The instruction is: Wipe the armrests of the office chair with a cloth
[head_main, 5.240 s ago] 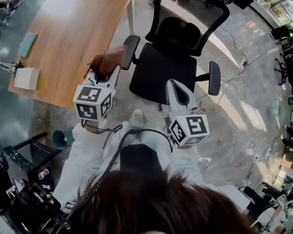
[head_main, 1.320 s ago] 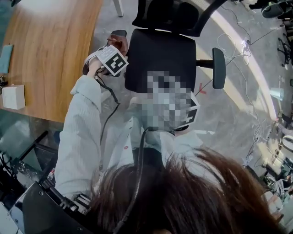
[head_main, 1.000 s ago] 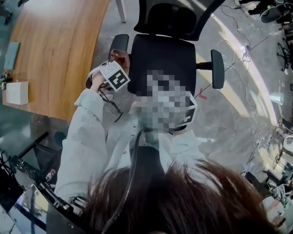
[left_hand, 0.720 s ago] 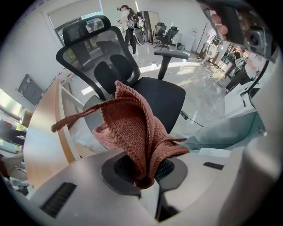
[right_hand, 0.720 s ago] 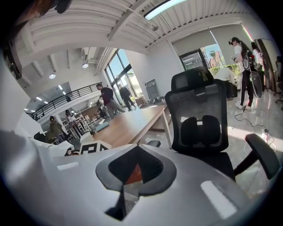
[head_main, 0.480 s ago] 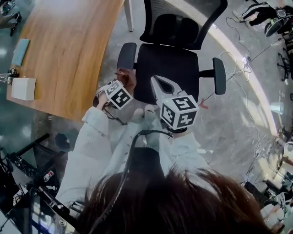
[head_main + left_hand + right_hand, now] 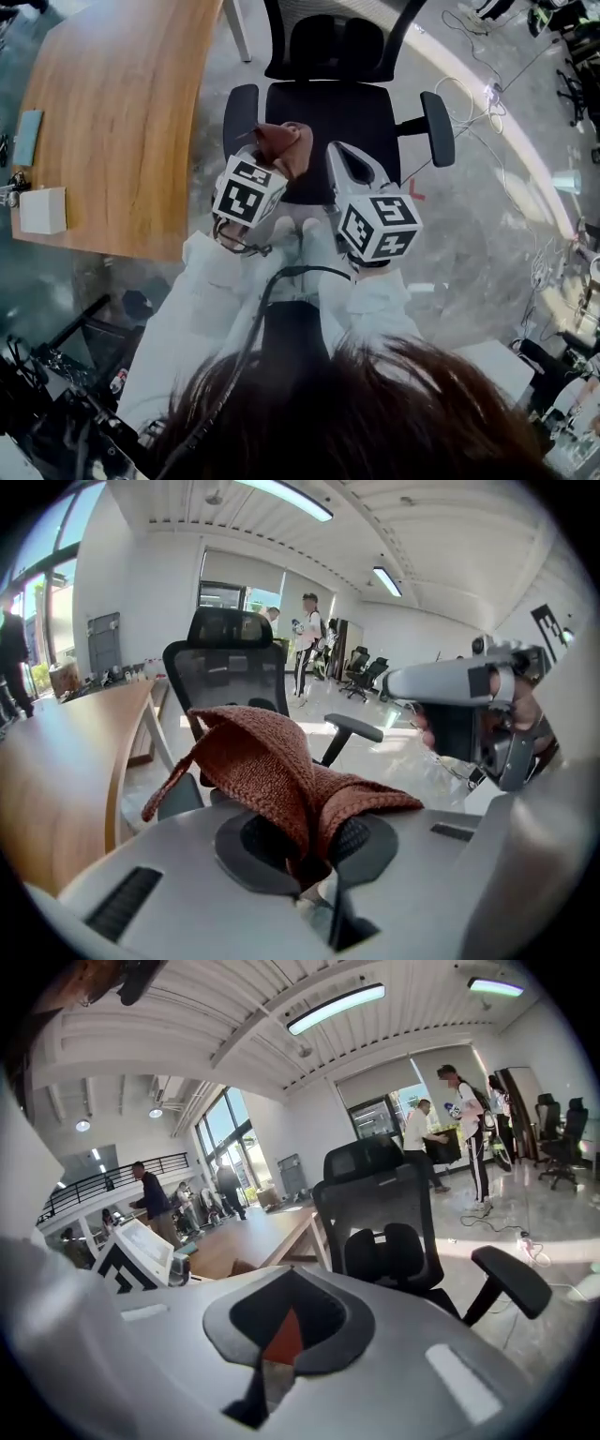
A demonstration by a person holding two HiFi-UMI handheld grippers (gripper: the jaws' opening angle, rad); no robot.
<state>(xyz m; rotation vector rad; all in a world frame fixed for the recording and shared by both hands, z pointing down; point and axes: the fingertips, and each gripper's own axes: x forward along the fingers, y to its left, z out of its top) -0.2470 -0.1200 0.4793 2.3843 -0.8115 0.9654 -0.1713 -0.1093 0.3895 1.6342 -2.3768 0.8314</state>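
Left tool (image 7: 279,157) has swung off the armrest (image 7: 240,108), over the seat (image 7: 347,112), clamped on the soft, light cloth (image 7: 286,142) at its bunched middle; right tool (image 7: 341,156) closed, empty.

The office chair's (image 7: 349,111) backrest is cut off above.

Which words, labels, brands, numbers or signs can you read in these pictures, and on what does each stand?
No text can be read anywhere.
Left cube and right cube: black-and-white square patterns, no letters.
Cloth: no tag shows.
White box on the desk: no legible print.
Red floor mark: too small to read.
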